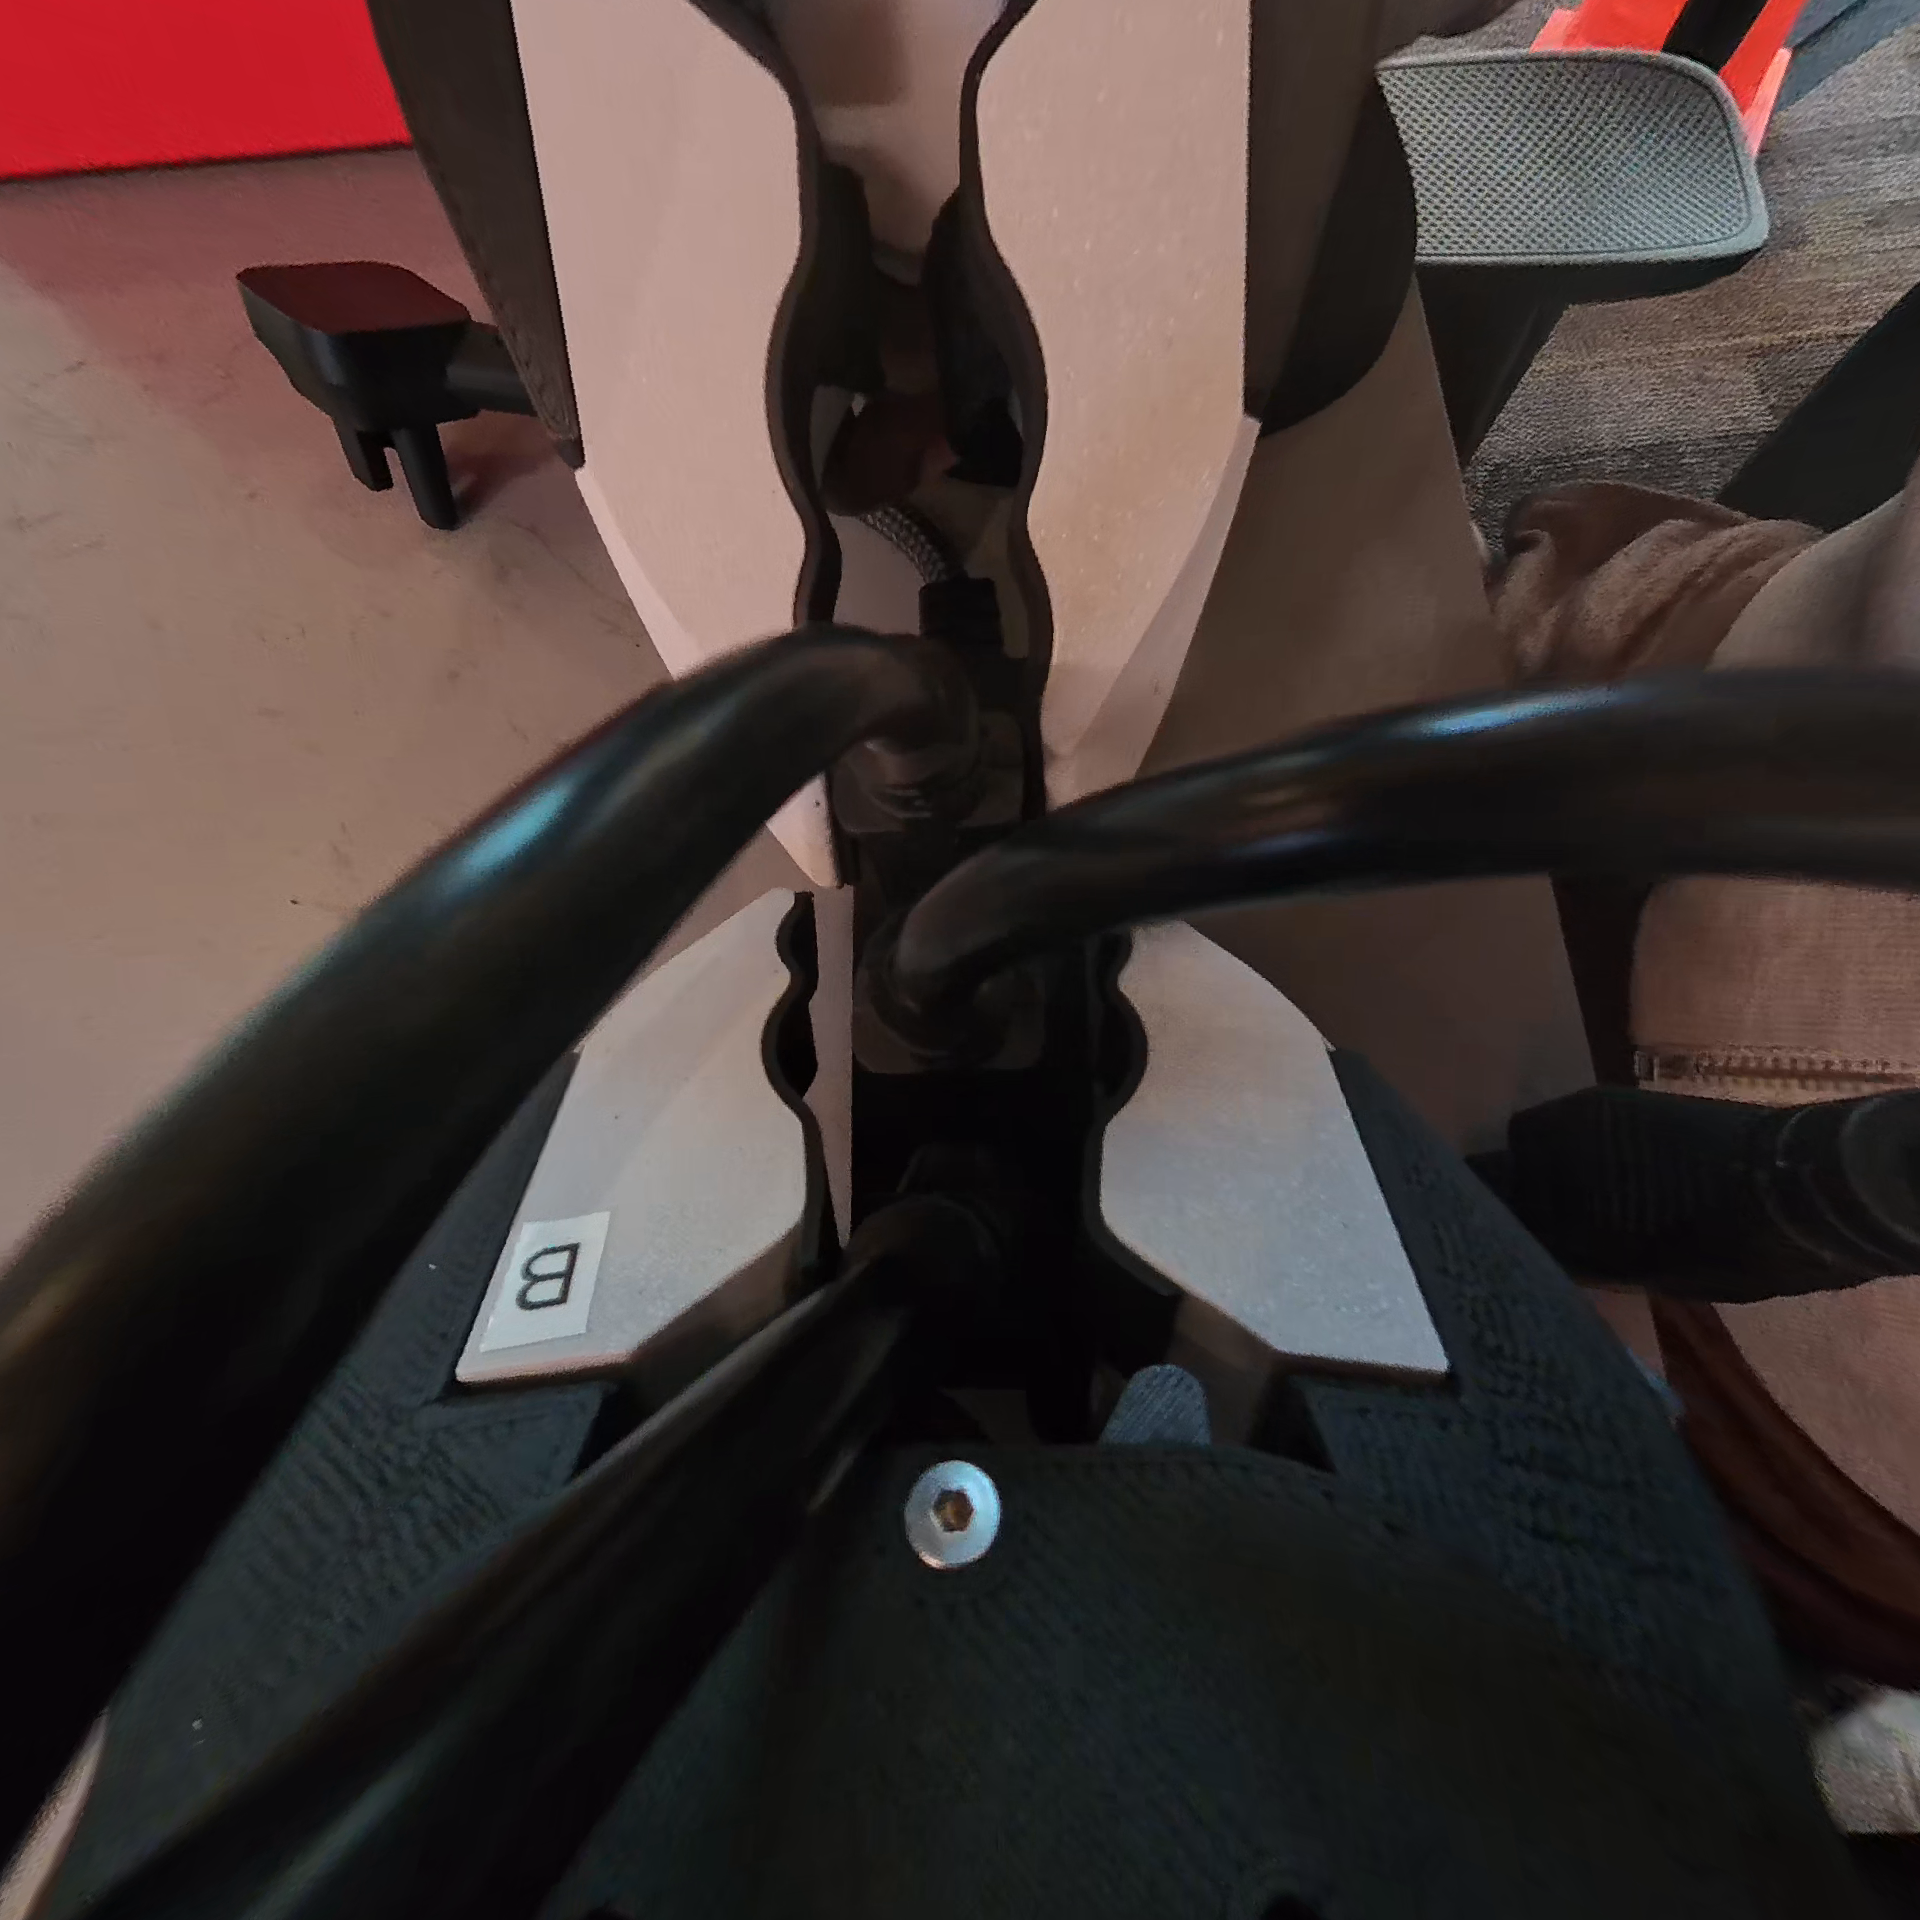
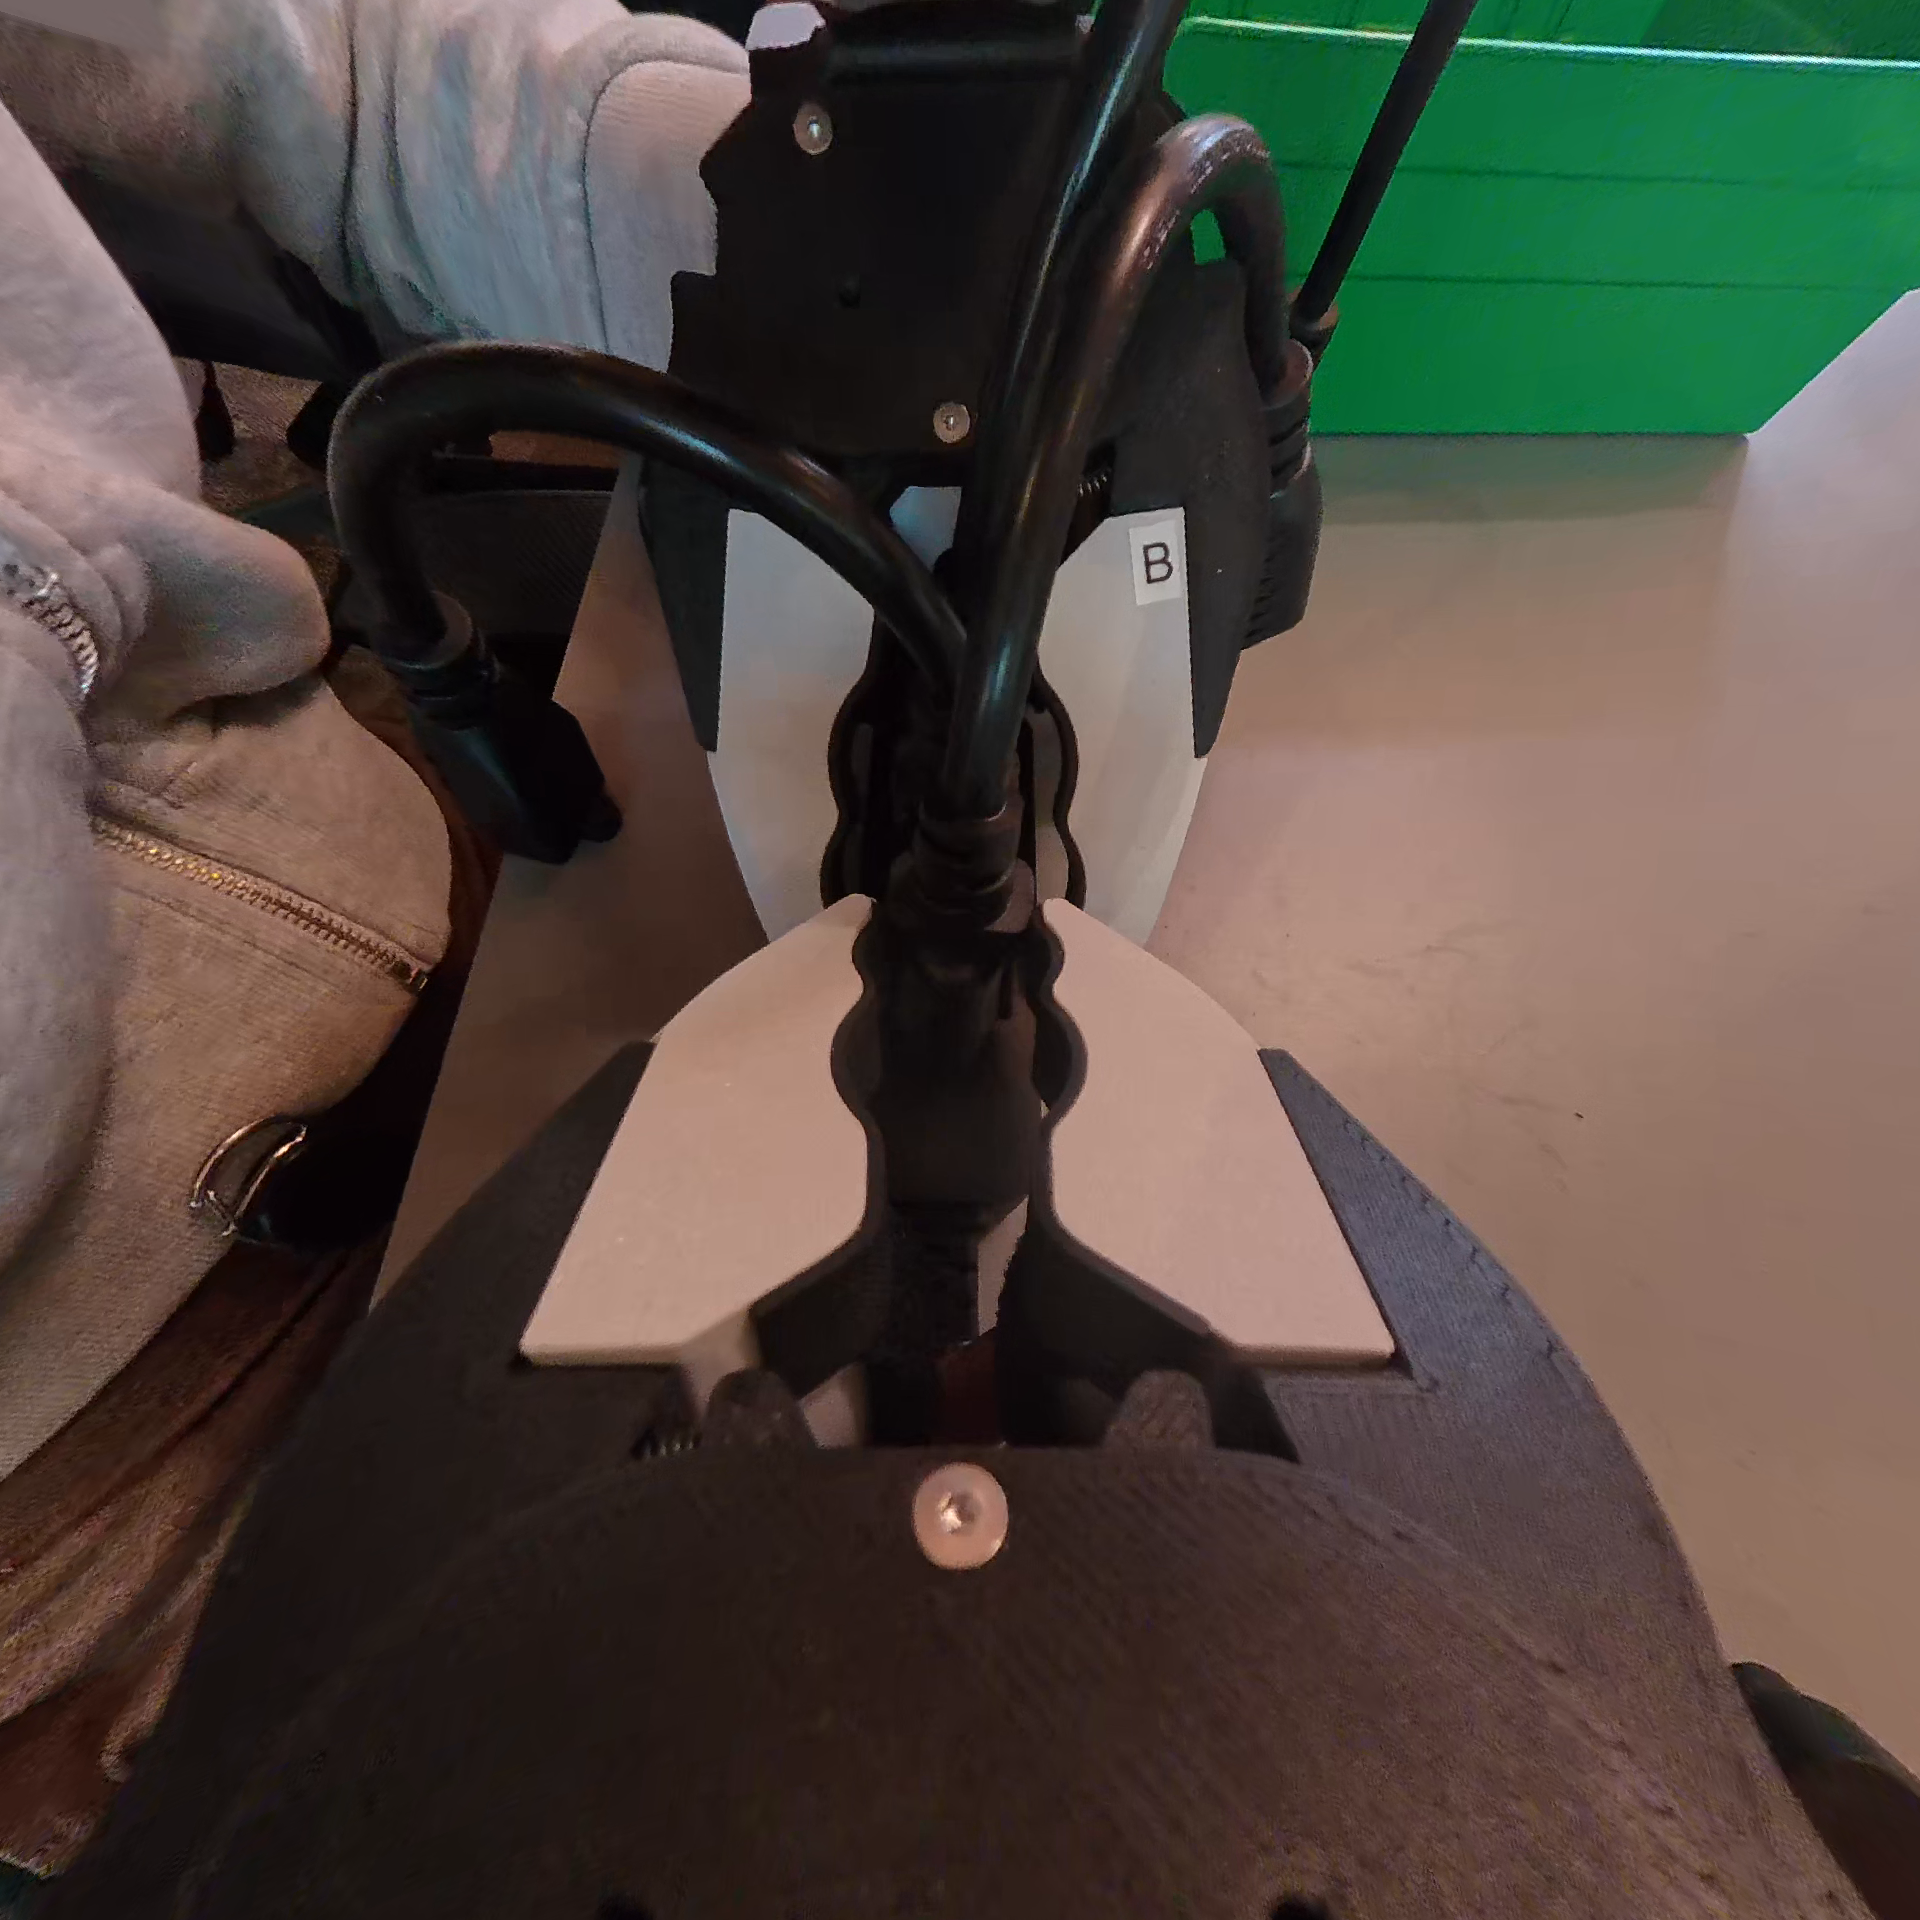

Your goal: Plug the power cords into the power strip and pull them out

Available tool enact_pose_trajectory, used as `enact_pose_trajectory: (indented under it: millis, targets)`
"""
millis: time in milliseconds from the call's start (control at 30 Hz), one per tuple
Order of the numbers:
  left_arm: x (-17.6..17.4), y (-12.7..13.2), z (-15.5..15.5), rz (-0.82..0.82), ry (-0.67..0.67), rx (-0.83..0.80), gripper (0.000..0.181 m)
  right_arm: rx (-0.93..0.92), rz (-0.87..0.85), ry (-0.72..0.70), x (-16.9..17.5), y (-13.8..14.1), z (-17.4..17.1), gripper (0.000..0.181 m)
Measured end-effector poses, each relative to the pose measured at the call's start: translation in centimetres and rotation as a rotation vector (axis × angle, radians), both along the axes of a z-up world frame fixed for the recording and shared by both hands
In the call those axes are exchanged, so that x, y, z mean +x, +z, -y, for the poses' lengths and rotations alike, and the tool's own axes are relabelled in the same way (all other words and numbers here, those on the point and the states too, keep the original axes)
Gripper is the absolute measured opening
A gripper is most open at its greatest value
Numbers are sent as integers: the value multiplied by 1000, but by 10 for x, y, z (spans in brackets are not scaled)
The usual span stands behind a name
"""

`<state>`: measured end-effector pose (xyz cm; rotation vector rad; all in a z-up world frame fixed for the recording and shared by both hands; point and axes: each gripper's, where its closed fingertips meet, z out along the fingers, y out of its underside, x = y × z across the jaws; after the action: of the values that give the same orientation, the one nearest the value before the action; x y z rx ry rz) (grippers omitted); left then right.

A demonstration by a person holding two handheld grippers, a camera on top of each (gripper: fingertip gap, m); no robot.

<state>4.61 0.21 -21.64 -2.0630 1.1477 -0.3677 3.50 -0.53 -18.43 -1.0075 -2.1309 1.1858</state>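
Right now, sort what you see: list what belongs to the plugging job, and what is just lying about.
Belongs to the job:
- left gripper, shut on a black plug
- right gripper, shut on a second black plug
- looping black cords
- loose black plug on the table

Lying about:
- grey mesh chair armrest
- green bin
- red panel

Place: an office or lab-like workroom.
Table: pale, smooth top (image 2: 1558,831), at 3 o'clock in the right wrist view.
Chair: grey mesh office chair (image 1: 1558,156), at 1 o'clock in the left wrist view.
Floor: grey carpet (image 1: 1818,312).
Bin: green plastic crate (image 2: 1558,260), at 1 o'clock.
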Motion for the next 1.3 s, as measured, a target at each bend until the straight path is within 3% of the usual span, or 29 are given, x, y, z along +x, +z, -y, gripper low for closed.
enact_pose_trajectory:
  millis: [400,567,1300]
  targets:
    - [1,-4,2,-16,-7,-50,44,-7,-3,-3,0,0,0,26]
    - [5,4,-1,30,13,-9,55,-7,0,-2,-1,0,0,26]
    - [5,-5,4,11,38,-72,44,-3,-1,56,1,5,-1,25]
